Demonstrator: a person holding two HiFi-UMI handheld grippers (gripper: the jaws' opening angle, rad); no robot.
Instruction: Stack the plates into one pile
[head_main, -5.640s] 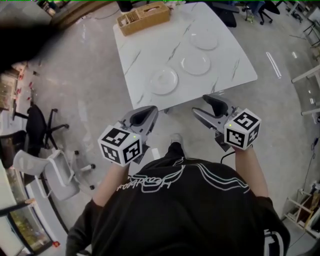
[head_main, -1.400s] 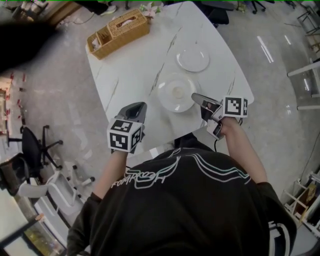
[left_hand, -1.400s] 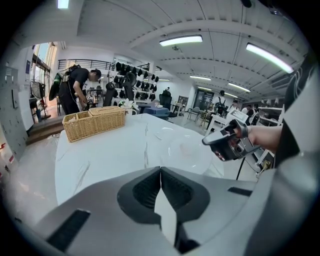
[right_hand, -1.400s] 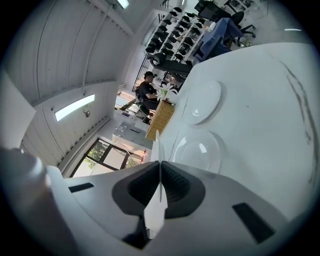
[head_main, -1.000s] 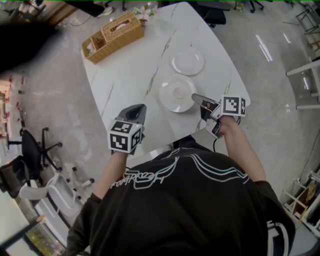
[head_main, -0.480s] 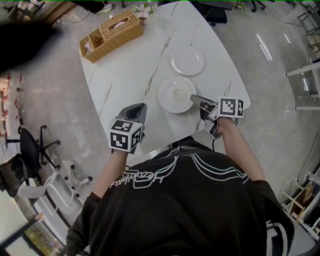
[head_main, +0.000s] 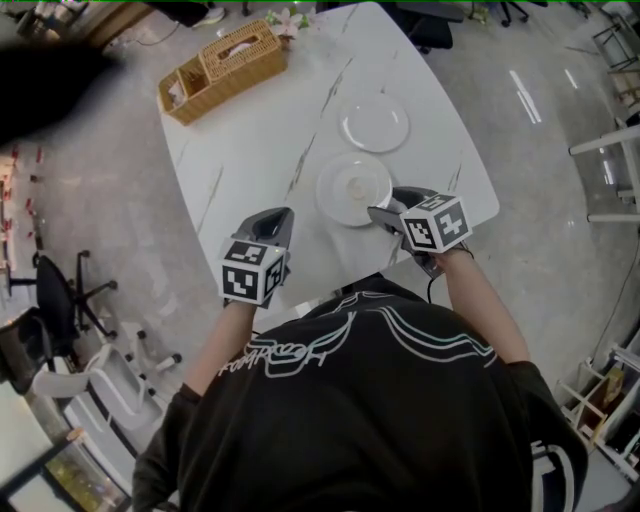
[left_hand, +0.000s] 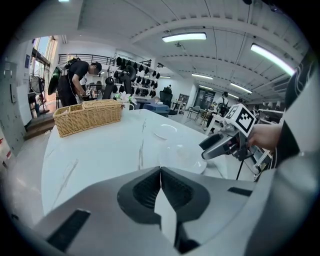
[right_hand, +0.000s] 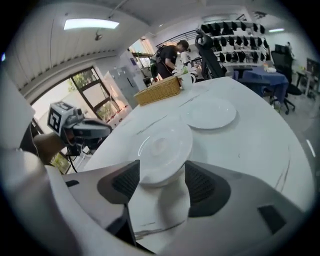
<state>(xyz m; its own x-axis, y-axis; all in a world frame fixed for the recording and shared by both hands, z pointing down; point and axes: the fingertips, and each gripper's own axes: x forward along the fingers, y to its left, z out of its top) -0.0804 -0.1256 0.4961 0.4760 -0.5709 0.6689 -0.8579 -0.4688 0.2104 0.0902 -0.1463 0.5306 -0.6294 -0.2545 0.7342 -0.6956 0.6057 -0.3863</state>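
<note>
One marble table, plates, grey floor

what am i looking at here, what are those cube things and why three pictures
A person holds a two-jaw gripper in each hand; the marker cubes belong to them. One picture is from a head camera looking down; the other two ride on the grippers. On the white marble table lie a woven wicker basket, a far round white plate and a near round white plate. The left gripper is shut and empty. The right gripper has just been opening its jaws; they stand apart with the near plate's rim between them, not gripped.
</note>
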